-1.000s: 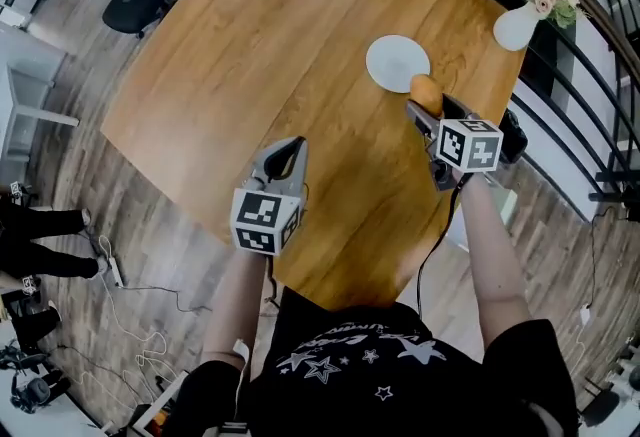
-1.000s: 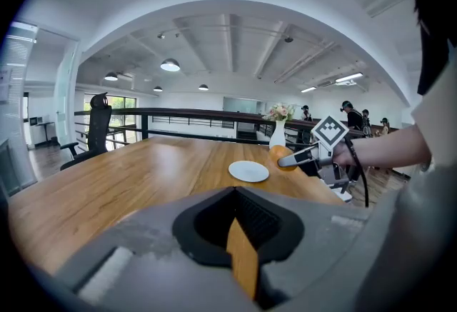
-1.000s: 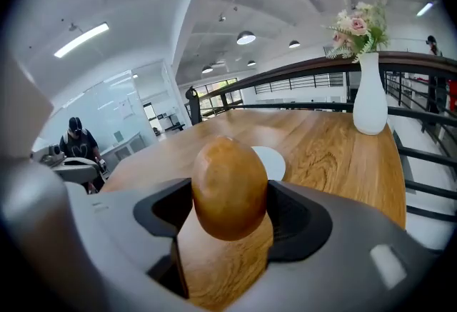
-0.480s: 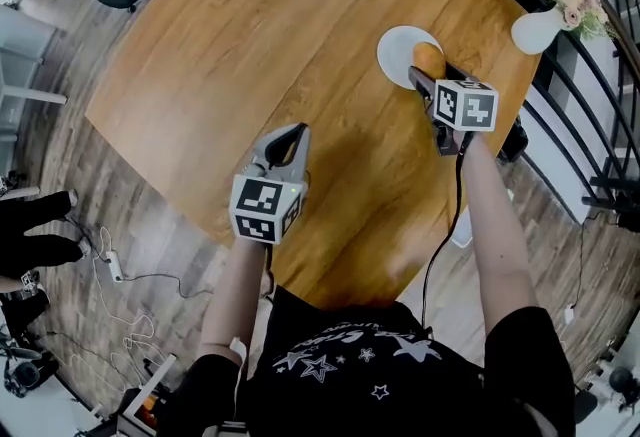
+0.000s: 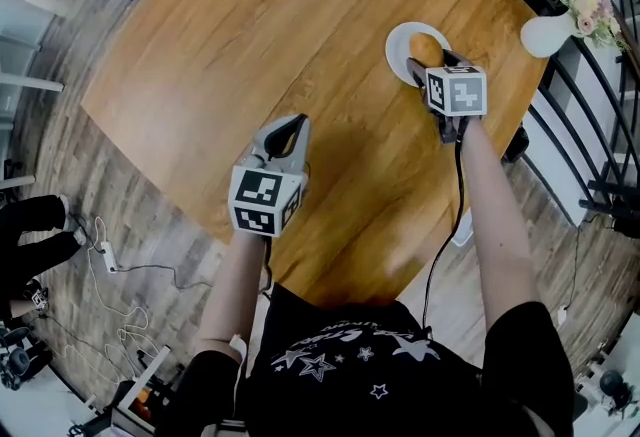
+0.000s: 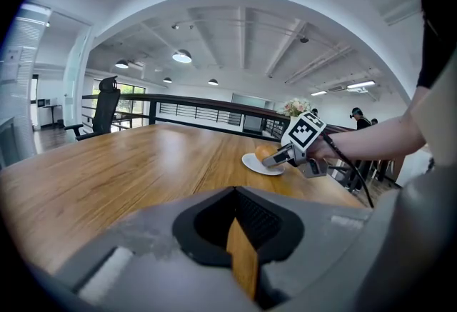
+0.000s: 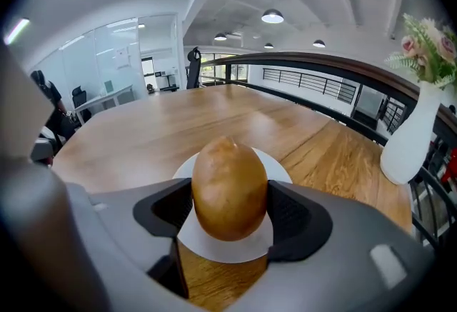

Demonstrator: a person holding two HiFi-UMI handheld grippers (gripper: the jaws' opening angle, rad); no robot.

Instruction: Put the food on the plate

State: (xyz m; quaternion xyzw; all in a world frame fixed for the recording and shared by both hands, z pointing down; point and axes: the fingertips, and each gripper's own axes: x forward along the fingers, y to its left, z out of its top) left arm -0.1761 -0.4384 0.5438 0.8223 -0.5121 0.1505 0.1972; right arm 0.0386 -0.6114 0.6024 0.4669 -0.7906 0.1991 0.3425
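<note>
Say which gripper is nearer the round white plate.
Right. The right gripper holds the brown oval food over the round white plate; the left gripper hovers far back over the wooden table.

In the head view the right tongs (image 5: pixel 432 68) cover the near rim of the plate (image 5: pixel 398 39) and the lower half of the bread roll (image 5: pixel 426 46). Right of them, the flower vase (image 7: pixel 412 141) is cut by the right gripper view's edge.
</note>
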